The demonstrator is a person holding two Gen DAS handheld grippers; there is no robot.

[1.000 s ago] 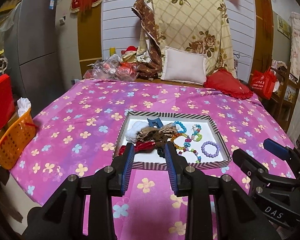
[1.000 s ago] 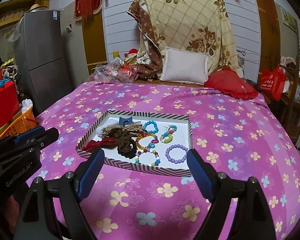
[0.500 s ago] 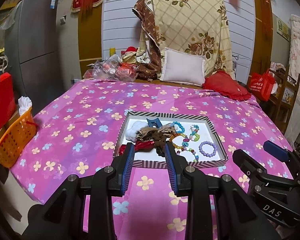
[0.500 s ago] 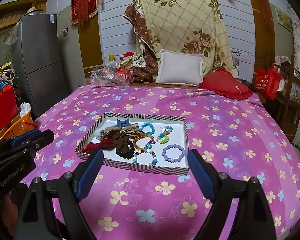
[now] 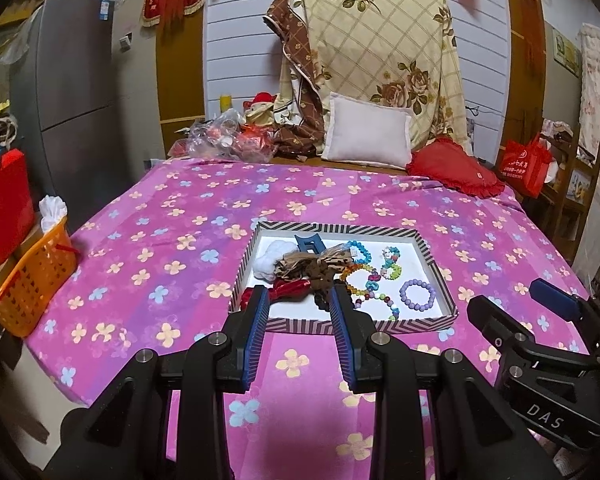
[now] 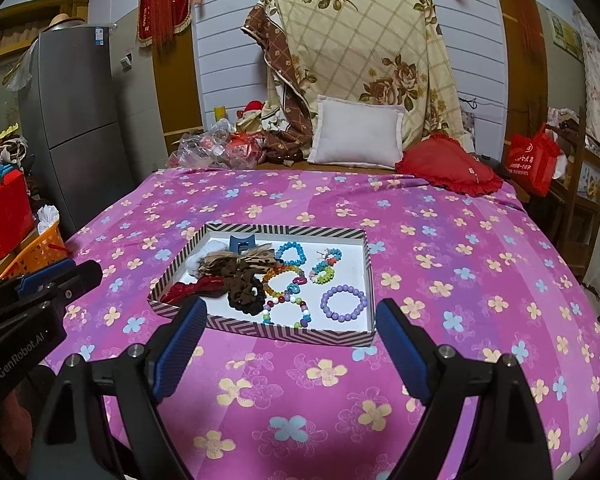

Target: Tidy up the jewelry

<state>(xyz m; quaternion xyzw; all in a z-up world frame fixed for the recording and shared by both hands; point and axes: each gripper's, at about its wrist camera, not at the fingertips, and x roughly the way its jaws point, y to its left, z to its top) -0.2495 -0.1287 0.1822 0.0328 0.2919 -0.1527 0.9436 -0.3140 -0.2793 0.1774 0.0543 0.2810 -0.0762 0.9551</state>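
Around the table (image 5: 180, 216), which wore a pink cloth printed with flowers, the room was crowded: a grey fridge (image 5: 72, 92) stood off its far left corner, an orange basket (image 5: 28, 276) sat just beside its left edge, and past the far edge lay a white cushion (image 5: 368, 136), a red cushion (image 5: 456, 168) and a heap of crinkled plastic bags (image 5: 228, 140). Nothing lay between the grippers and the striped tray (image 6: 284, 334), which rested near the table's near edge, roughly midway along it.

Inside the tray, the left side was a tangle: a white fluffy piece (image 6: 208, 250), a blue hair claw (image 6: 242, 242), brown scrunchies (image 6: 236, 268), a red one (image 6: 196, 288) and a black one (image 6: 246, 300), all touching or overlapping. On the right side were beaded bracelets: a turquoise one (image 6: 290, 252), multicoloured ones (image 6: 286, 300) touching each other, and a lilac bracelet (image 6: 344, 304) lying apart near the right corner.

The left gripper (image 5: 300, 332) hung over the near edge with its jaws partly parted and nothing between them. The right gripper (image 6: 288, 356) hung there too, spread wide and empty.
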